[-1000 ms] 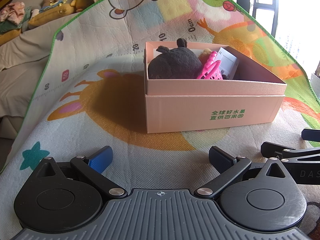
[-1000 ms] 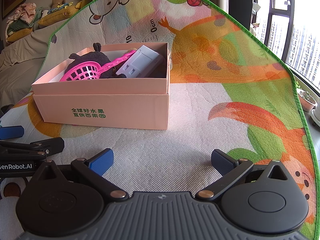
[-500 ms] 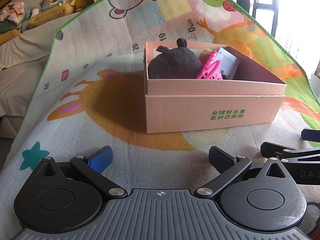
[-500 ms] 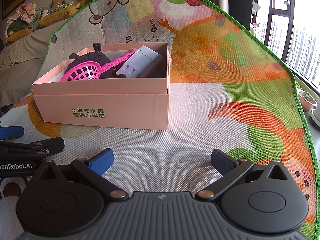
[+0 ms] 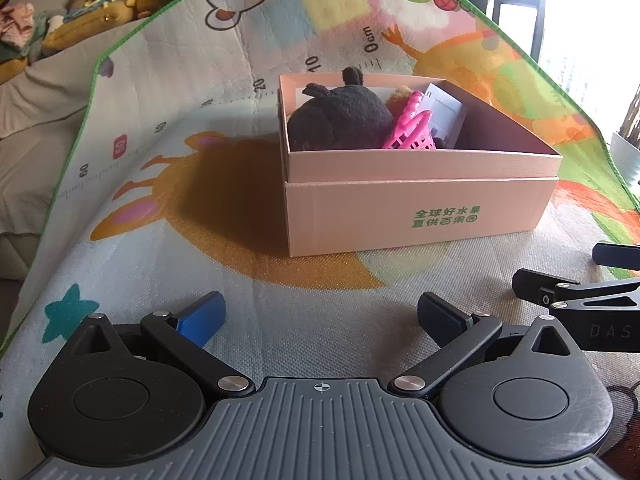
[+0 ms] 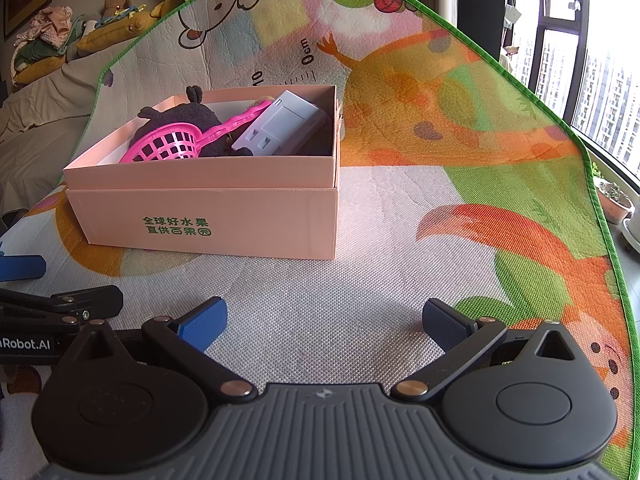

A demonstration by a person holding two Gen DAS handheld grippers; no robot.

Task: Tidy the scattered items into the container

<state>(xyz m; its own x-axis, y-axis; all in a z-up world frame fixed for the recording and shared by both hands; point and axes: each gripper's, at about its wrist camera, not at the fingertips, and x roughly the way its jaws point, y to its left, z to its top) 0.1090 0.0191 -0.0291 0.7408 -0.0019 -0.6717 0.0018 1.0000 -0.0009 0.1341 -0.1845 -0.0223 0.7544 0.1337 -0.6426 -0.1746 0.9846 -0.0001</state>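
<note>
A pink cardboard box [image 5: 416,196] [image 6: 208,216] with green lettering stands on the play mat. Inside lie a dark plush toy [image 5: 340,118] [image 6: 180,118], a pink plastic basket [image 5: 412,130] [image 6: 168,146] and a pale grey flat box [image 5: 444,112] [image 6: 284,124]. My left gripper [image 5: 320,312] rests low on the mat in front of the box, open with nothing between its fingers. My right gripper [image 6: 324,318] sits beside it to the right, also open and holding nothing. Each wrist view shows the other gripper's fingers [image 5: 560,292] [image 6: 64,300] at its edge.
The colourful cartoon play mat [image 6: 440,216] covers the surface; its green edge [image 6: 600,200] runs close on the right. Soft toys and cushions [image 6: 80,28] lie at the far left. A window [image 6: 580,60] and potted plants [image 6: 616,200] are on the right.
</note>
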